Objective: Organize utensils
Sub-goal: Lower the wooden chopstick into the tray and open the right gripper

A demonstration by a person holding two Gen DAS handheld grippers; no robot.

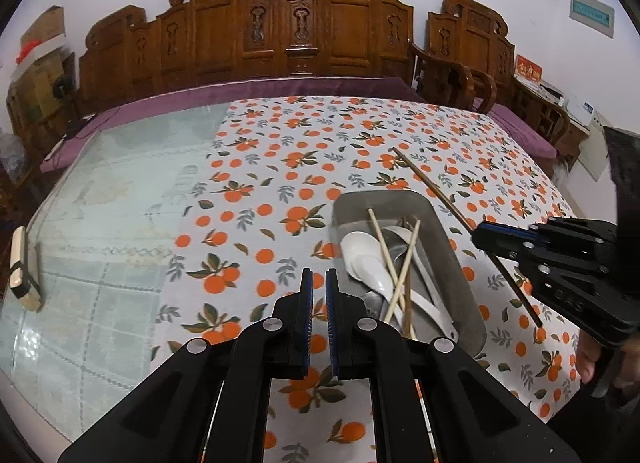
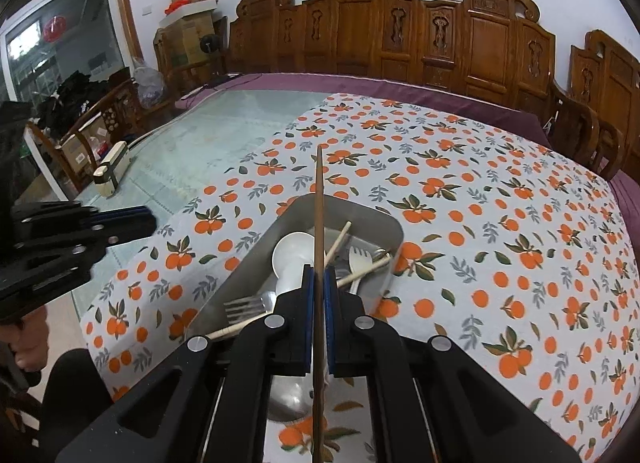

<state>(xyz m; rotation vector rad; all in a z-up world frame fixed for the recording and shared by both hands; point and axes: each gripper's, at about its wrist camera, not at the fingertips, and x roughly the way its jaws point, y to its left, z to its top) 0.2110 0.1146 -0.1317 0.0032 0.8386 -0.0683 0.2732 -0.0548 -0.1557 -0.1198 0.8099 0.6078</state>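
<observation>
A grey metal tray [image 1: 452, 239] [image 2: 288, 215] sits on the orange-print tablecloth and holds white spoons [image 1: 360, 255], light chopsticks [image 1: 404, 267], a metal fork [image 2: 244, 305] and a white spork [image 2: 360, 259]. My right gripper [image 2: 319, 275] [image 1: 480, 237] is shut on a dark brown chopstick [image 2: 319, 203] [image 1: 432, 185] and holds it above the tray, pointing away. My left gripper [image 1: 319, 277] [image 2: 148, 219] is shut and empty, hovering just left of the tray.
The tablecloth [image 1: 320, 135] covers the right part of a glass-topped table [image 1: 100, 199]. A cream and black block [image 1: 22, 267] [image 2: 114, 167] lies near the table's left edge. Carved wooden chairs [image 1: 280, 31] line the far side.
</observation>
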